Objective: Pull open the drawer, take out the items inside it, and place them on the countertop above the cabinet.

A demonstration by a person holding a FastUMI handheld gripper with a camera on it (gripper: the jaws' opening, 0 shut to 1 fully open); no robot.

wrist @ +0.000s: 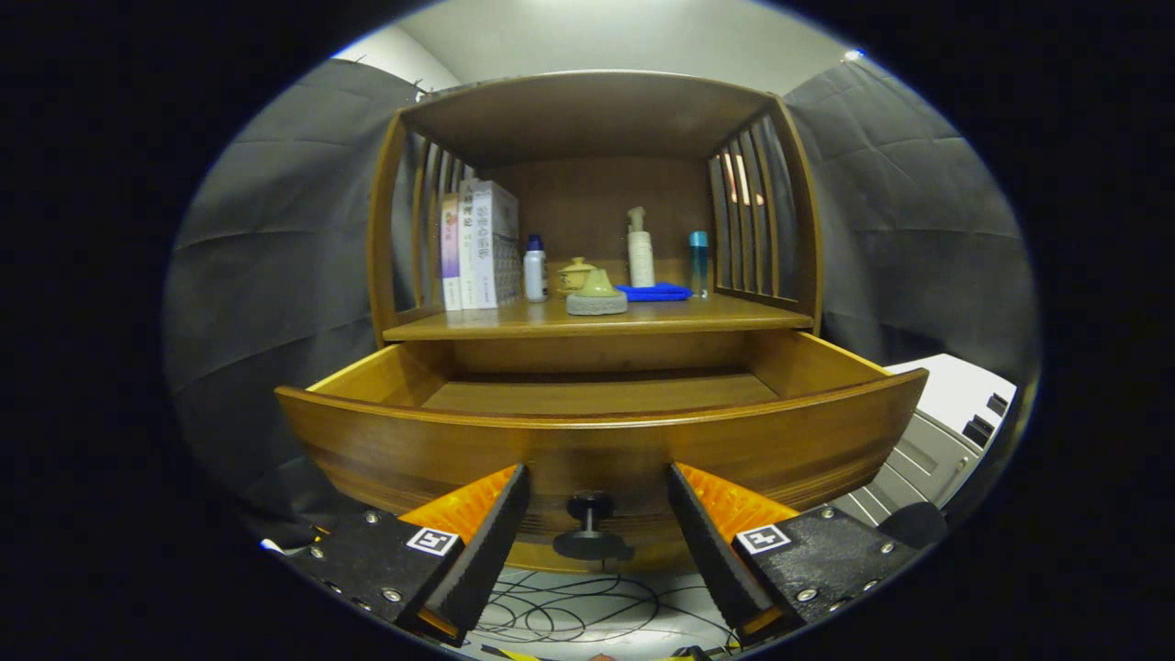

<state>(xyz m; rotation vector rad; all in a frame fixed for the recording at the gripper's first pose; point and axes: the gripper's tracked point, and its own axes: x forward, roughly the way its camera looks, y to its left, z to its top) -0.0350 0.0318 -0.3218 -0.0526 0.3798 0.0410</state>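
Straddling the small knob [588,523] with wide-open fingers, the gripper [597,537] faces a stiff, heavy-looking wooden drawer [587,441] best gripped there.

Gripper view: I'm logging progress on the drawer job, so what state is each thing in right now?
Wooden drawer: pulled open, visible floor bare.
Dark round drawer knob: between the fingers, untouched.
Gripper: open, fingers apart either side of the knob.
White bottle with blue cap: upright on the countertop.
White pump bottle: upright.
Blue cloth: lying flat.
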